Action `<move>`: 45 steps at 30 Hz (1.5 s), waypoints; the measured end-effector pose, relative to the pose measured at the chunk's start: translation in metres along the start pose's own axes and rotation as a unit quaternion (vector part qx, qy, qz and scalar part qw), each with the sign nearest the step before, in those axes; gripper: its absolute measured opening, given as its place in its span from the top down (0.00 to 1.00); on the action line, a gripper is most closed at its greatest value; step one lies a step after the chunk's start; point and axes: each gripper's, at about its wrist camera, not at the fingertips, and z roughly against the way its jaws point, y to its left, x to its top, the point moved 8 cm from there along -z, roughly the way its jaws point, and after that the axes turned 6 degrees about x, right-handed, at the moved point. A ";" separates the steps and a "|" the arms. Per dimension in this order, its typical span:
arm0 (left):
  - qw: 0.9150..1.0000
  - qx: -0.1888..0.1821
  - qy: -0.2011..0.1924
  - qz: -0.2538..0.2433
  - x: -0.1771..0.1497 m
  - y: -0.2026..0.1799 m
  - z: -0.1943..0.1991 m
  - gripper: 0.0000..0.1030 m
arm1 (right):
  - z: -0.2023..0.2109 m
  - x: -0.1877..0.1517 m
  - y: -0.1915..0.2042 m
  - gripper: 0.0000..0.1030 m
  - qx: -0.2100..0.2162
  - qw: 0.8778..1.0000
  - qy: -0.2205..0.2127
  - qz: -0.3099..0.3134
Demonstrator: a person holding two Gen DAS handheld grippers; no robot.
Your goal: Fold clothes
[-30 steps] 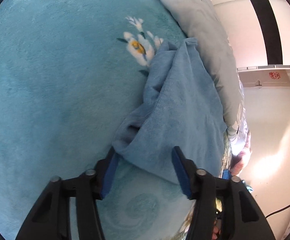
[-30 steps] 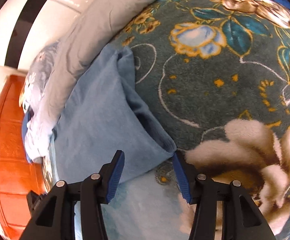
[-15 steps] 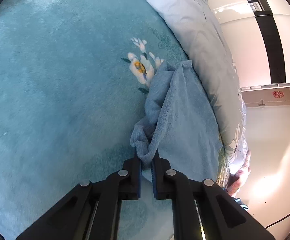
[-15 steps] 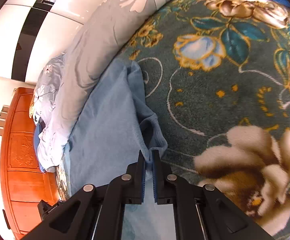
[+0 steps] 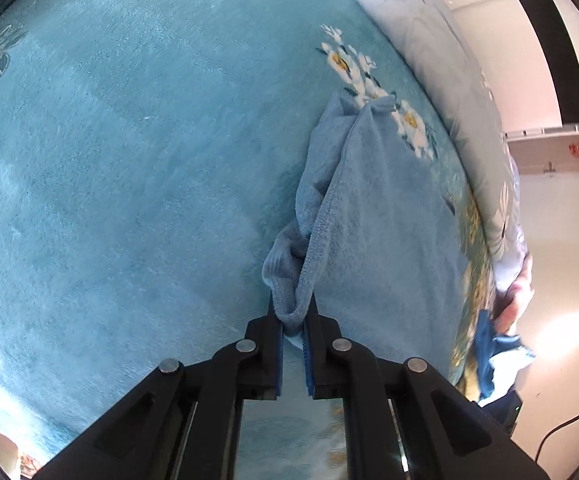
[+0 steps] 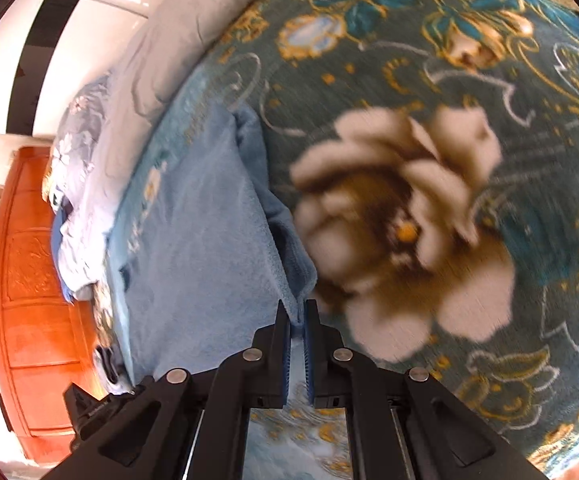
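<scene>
towel (image 5: 385, 216), light blue terry cloth, one piece, lying on a plush floral blanket (image 5: 129, 160) spread over a bed; it sits near the blanket's edge that runs along a pale grey printed quilt (image 5: 441, 40), and is bunched into long folds.

left gripper (image 5: 292, 320): black frame, blue pads, jaws closed tight on a rolled corner of the towel; the hemmed edge runs up from the pads and the pinched cloth is drawn into a loop.

right gripper (image 6: 297, 322): same make, jaws closed tight on another corner of the towel (image 6: 201, 220); a folded flap hangs beside the pads.

blanket, right wrist view (image 6: 469, 100): dark teal ground with large cream and gold flowers, blurred; left wrist view: plain turquoise with a small white flower sprig just beside the towel's far end.

surroundings: orange wooden panel (image 6: 29, 280) past the bed's edge; white wall with a black stripe (image 5: 561, 40).
</scene>
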 end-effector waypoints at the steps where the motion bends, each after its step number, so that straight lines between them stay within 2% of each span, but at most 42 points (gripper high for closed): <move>1: 1.000 0.000 0.000 -0.006 -0.001 -0.001 -0.001 0.90 | -0.002 -0.001 -0.001 0.94 -0.002 1.000 0.003 0.003; 4: 1.000 0.002 0.001 -0.025 -0.001 -0.002 -0.002 0.90 | -0.006 -0.002 -0.002 0.93 -0.007 1.000 0.009 0.017; 6: 0.999 0.011 0.004 -0.039 -0.002 -0.002 -0.003 0.81 | -0.009 -0.001 -0.001 0.90 -0.007 1.000 0.017 0.025; 10: 0.998 0.032 0.008 -0.052 -0.005 0.002 -0.003 0.79 | -0.011 -0.004 -0.002 0.90 -0.014 0.999 0.027 0.036; 13: 0.996 0.060 -0.016 -0.069 -0.003 0.004 0.010 0.77 | -0.005 -0.007 -0.003 0.79 -0.032 0.998 0.028 0.052; 14: 0.994 0.070 -0.033 -0.082 0.003 0.001 0.016 0.76 | -0.001 -0.008 -0.004 0.70 -0.041 0.997 0.025 0.060; 17: 0.985 0.088 -0.067 -0.136 0.029 -0.023 0.020 0.76 | 0.008 -0.007 -0.006 0.65 -0.054 0.996 0.018 0.074; 19: 0.978 0.076 -0.081 -0.174 0.054 -0.048 0.013 0.76 | 0.011 -0.004 -0.007 0.65 -0.055 0.995 0.016 0.079; 22: 0.971 0.049 -0.090 -0.216 0.086 -0.092 -0.005 0.76 | 0.014 0.004 -0.005 0.64 -0.053 0.995 0.008 0.083; 23: 0.969 0.044 -0.088 -0.225 0.093 -0.103 -0.012 0.76 | 0.013 0.007 -0.004 0.61 -0.051 0.995 0.007 0.082; 26: 0.964 0.046 -0.077 -0.250 0.113 -0.125 -0.039 0.76 | 0.008 0.016 0.002 0.55 -0.043 0.996 0.005 0.084; 30: 0.956 0.089 -0.086 -0.265 0.123 -0.115 -0.044 0.76 | 0.002 0.022 0.009 0.54 -0.039 0.995 0.005 0.096; 34: 0.961 0.106 -0.098 -0.238 0.134 -0.098 -0.035 0.76 | 0.003 0.024 0.009 0.53 -0.040 0.994 0.014 0.106; 36: 0.963 0.095 -0.095 -0.233 0.129 -0.104 -0.032 0.76 | 0.001 0.026 0.009 0.53 -0.039 0.993 0.018 0.113; 40: 0.959 0.060 -0.076 -0.266 0.092 -0.134 -0.032 0.76 | -0.012 0.032 0.010 0.51 -0.042 0.990 0.032 0.130; 43: 0.959 0.023 -0.044 -0.279 0.056 -0.157 -0.040 0.75 | -0.023 0.040 0.015 0.51 -0.039 0.988 0.039 0.145; 45: 0.959 0.012 -0.022 -0.284 0.033 -0.166 -0.050 0.75 | -0.029 0.046 0.020 0.51 -0.034 0.986 0.042 0.155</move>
